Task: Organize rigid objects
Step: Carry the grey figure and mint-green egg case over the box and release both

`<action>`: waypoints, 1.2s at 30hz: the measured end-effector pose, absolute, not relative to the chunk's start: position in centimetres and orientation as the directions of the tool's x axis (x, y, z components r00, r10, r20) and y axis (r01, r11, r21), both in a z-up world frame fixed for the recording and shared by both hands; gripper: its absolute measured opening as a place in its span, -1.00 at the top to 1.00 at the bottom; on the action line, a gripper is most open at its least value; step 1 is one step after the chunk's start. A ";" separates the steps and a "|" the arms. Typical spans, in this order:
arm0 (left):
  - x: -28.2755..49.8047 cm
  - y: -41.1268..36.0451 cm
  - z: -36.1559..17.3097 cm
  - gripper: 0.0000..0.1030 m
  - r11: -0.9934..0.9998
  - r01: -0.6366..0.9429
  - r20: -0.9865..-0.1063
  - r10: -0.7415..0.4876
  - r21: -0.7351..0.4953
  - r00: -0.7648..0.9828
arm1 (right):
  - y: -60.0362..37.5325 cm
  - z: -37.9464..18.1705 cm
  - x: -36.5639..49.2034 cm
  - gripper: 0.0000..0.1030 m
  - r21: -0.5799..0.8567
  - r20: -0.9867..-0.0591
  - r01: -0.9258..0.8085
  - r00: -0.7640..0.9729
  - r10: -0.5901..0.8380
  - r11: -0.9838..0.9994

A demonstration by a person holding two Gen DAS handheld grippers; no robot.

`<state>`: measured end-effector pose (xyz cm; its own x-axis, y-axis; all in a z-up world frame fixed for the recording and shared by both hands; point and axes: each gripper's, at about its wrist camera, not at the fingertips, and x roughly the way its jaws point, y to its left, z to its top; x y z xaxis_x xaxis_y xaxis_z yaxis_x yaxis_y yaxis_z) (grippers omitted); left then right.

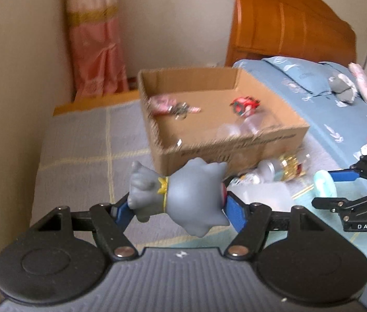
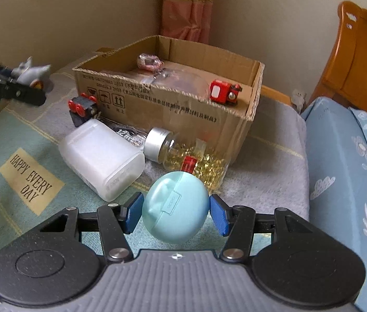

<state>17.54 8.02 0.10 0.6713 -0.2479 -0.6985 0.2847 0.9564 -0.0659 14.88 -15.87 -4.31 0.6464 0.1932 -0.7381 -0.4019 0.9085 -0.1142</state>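
Observation:
My left gripper (image 1: 178,205) is shut on a grey spiky toy figure (image 1: 183,197) and holds it above the bed, short of the cardboard box (image 1: 235,145). It also shows in the right wrist view (image 2: 31,74) at far left. My right gripper (image 2: 174,208) is around a teal round earbud case (image 2: 175,205); its blue pads (image 2: 134,212) sit at the case's sides with a slight gap on the right. The box (image 2: 173,109) holds a red toy car (image 2: 225,91), a pink item (image 2: 148,62) and clear plastic.
On the blanket before the box lie a frosted white container (image 2: 103,156), a glass jar of gold capsules (image 2: 188,156) and a black-red toy train (image 2: 83,108). A blue pillow (image 2: 344,171) and wooden headboard (image 2: 362,62) are at right. Walls and a curtain (image 2: 188,7) stand behind.

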 end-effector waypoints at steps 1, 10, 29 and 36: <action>17.8 7.8 0.6 -0.38 0.953 0.296 -0.694 -0.254 -0.062 0.673 | -16.0 -4.0 14.8 -0.18 -0.114 -0.736 -0.407 0.647 0.199 0.906; 22.6 4.8 4.1 -0.38 0.927 0.375 -0.652 -0.296 -0.020 0.698 | -16.7 -0.3 15.8 -0.18 -0.135 -0.698 -0.431 0.680 0.223 0.892; 28.8 2.6 2.3 -0.82 0.948 0.319 -0.677 -0.236 -0.003 0.697 | -17.4 3.0 20.9 -0.18 -0.176 -0.673 -0.413 0.713 0.197 0.894; 25.5 3.3 2.7 -0.86 0.938 0.345 -0.681 -0.255 -0.003 0.687 | -17.1 3.4 24.2 -0.18 -0.155 -0.676 -0.408 0.708 0.205 0.900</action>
<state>25.54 3.32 2.69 0.6867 -0.2546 -0.6809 0.3455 0.9384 -0.0025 24.16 -17.13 3.44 0.7080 0.2050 -0.6758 -0.4081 0.8998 -0.1546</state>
